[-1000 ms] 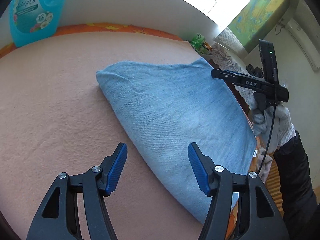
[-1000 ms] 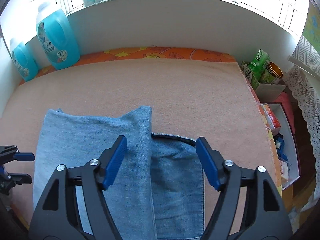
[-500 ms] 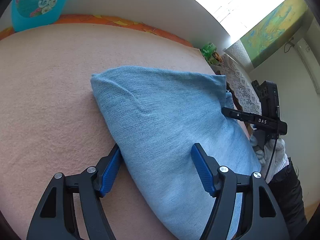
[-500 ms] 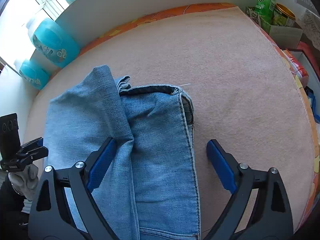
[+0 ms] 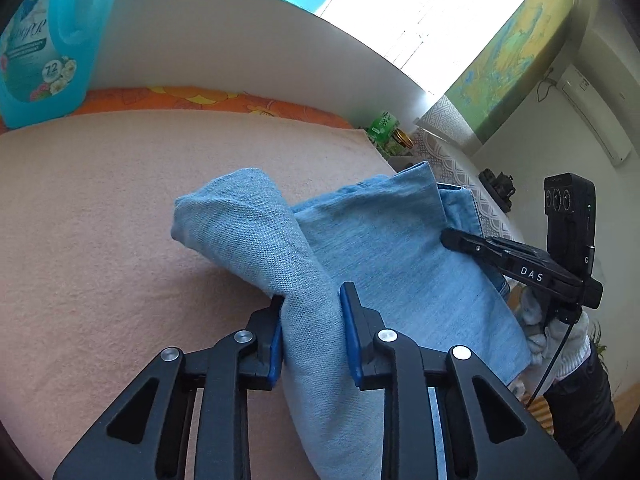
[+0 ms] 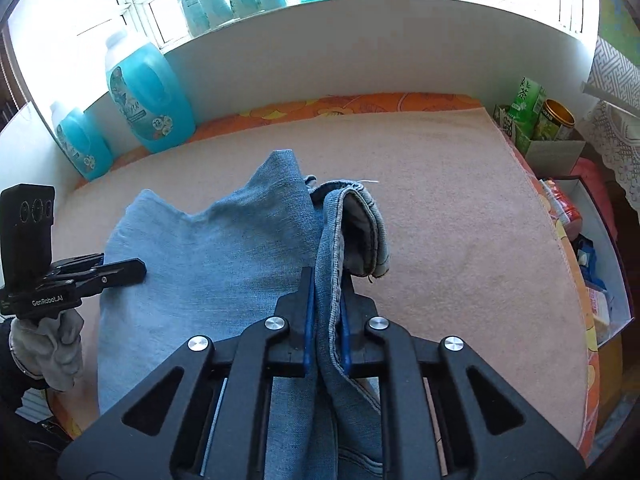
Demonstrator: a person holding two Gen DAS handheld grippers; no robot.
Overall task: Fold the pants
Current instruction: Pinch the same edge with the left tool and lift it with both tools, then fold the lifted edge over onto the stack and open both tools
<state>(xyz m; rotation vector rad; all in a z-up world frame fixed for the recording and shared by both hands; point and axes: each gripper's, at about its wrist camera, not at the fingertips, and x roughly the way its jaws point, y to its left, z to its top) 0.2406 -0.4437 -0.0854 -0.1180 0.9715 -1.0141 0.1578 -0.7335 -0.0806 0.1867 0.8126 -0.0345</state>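
The light blue denim pants lie folded on the peach cloth-covered table. My left gripper is shut on the folded left edge of the pants and bunches it upward. My right gripper is shut on the right edge, where the stitched waistband curls over. The pants sag between the two grips. Each gripper shows in the other's view: the right one and the left one.
Blue detergent bottles stand along the back wall, one also in the left wrist view. A green carton and a tin sit in a box off the table's right edge. Open boxes of items lie lower right.
Both grippers have gone from open astride the pants' side edges to shut on them. The gripped edges have lifted and bunched up off the table.
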